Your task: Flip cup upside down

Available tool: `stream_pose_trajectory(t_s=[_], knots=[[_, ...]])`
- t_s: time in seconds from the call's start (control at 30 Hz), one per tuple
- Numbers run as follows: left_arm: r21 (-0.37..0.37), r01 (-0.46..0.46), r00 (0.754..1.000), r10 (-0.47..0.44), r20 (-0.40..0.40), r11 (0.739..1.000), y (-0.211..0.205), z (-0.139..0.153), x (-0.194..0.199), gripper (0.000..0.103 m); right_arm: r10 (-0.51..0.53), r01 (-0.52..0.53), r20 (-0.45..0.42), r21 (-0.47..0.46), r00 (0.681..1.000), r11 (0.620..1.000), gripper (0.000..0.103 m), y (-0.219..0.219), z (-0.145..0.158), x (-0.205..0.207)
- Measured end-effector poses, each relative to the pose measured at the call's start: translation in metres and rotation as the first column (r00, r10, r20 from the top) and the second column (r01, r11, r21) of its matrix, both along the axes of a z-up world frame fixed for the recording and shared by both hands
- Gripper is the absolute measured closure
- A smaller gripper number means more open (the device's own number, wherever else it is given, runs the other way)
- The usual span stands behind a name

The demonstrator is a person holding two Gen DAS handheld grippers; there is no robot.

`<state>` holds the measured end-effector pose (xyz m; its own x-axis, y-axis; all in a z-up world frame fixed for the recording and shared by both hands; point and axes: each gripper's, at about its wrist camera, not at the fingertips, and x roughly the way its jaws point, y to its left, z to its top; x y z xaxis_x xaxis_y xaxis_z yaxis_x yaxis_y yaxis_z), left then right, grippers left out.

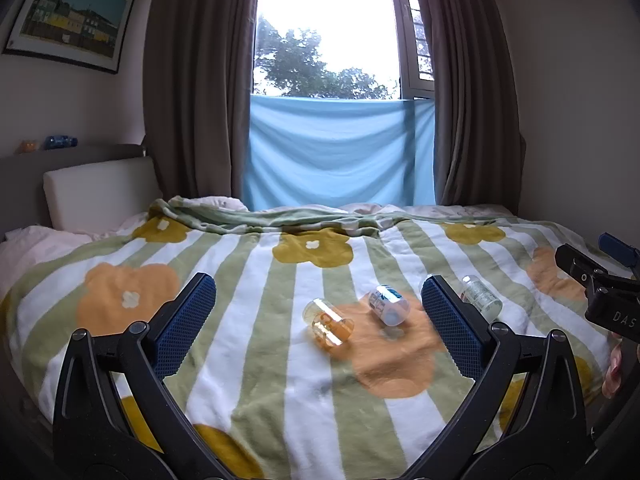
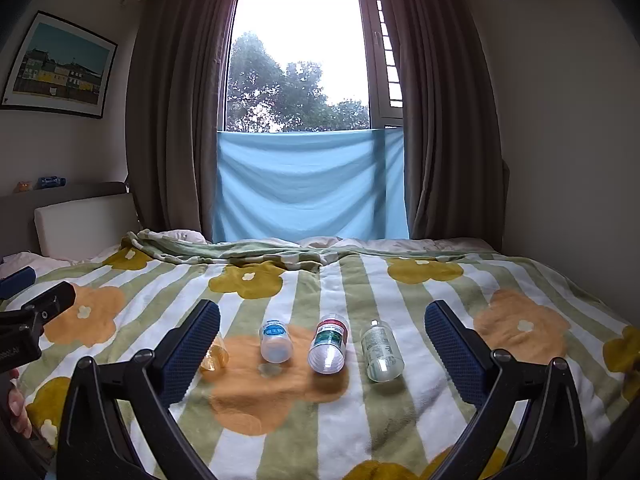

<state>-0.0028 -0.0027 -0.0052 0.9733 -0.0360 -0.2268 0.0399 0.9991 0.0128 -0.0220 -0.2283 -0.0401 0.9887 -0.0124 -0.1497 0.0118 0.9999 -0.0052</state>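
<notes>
Several small cups lie on their sides on the flowered blanket. An amber cup (image 1: pixel 329 323) lies leftmost; in the right wrist view it (image 2: pixel 215 354) is partly hidden behind my right gripper's left finger. To its right lie a blue-labelled clear cup (image 1: pixel 389 304) (image 2: pixel 275 340), a red-and-green-labelled cup (image 2: pixel 328 344) and a clear cup with a pale label (image 2: pixel 381 350) (image 1: pixel 482 294). My left gripper (image 1: pixel 316 294) is open and empty, above the blanket just short of the cups. My right gripper (image 2: pixel 322 322) is open and empty, with the cups between its fingers.
The bed's blanket (image 1: pixel 248 360) spreads wide around the cups. A white pillow (image 1: pixel 100 192) leans at the headboard on the left. Curtains and a window with a blue cloth (image 2: pixel 308 184) stand behind the bed. The other gripper shows at the right edge (image 1: pixel 600 284) and left edge (image 2: pixel 32 320).
</notes>
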Motion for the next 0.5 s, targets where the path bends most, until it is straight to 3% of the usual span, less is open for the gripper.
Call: stream_pose_trajectory(t_s=[0.5], knots=[[0.002,0.0,1.0,0.0,0.0,1.0,0.0002,-0.0006,-0.0002,0.0,0.002,-0.002,-0.003,0.002,1.0,1.0,0.001,0.0084,-0.0021,0.0004]])
